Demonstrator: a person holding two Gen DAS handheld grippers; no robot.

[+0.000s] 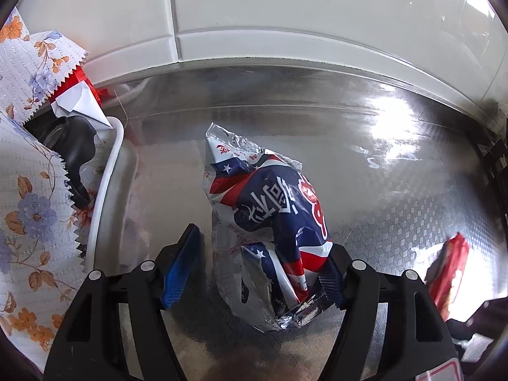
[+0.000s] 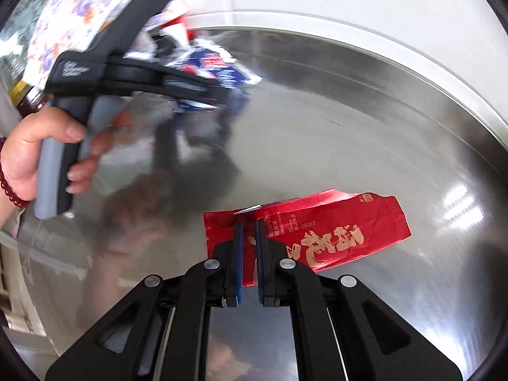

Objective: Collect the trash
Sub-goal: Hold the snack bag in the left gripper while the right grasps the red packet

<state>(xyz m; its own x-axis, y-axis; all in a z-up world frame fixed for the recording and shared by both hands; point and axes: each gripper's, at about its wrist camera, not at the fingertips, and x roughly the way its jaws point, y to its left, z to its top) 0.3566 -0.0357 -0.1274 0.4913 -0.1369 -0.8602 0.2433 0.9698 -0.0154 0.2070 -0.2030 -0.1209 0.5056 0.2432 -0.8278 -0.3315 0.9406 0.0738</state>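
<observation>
Right tongs (image 2: pixel 250 238) across sideways red wrapper (image 2: pixel 333 225)

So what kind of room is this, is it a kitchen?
Probably a kitchen or a spot like it, though I can't be sure. The shiny metal counter runs along a white tiled wall, and a flowery cloth hangs at the side. Snack wrappers lie on the counter.

Left wrist camera sits close over the shiny metal counter (image 1: pixel 397 190), angled steeply down past its own fingers toward the white wall (image 1: pixel 285 6). Right wrist camera looks down likewise, a touch farther right. Both share the blue wrapper (image 1: pixel 273 209), blurred in the right view, and probably the red packet (image 2: pixel 317 235).
</observation>
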